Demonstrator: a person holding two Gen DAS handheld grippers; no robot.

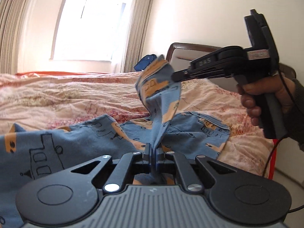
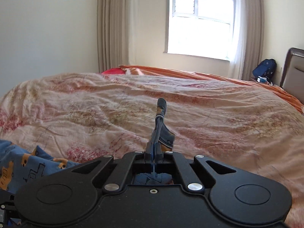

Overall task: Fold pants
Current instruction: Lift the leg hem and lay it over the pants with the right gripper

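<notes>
Blue pants (image 1: 57,142) with orange and black drawings lie spread on the bed. My left gripper (image 1: 153,148) is shut on a ridge of their cloth, which rises taut from the jaws. That strip runs up to my right gripper (image 1: 173,76), held by a hand at the right, which is shut on a bunched end of the pants above the bed. In the right wrist view my right gripper (image 2: 153,146) pinches a thin fold of blue cloth that sticks up past the fingertips. More of the pants (image 2: 24,163) shows at the lower left.
The bed carries a crumpled pink floral cover (image 2: 133,102) and an orange sheet (image 2: 190,70) at its far side. A brown headboard (image 1: 190,47) stands at the right, with a blue backpack (image 2: 265,67) beside it. Window (image 2: 201,19) and curtains are behind.
</notes>
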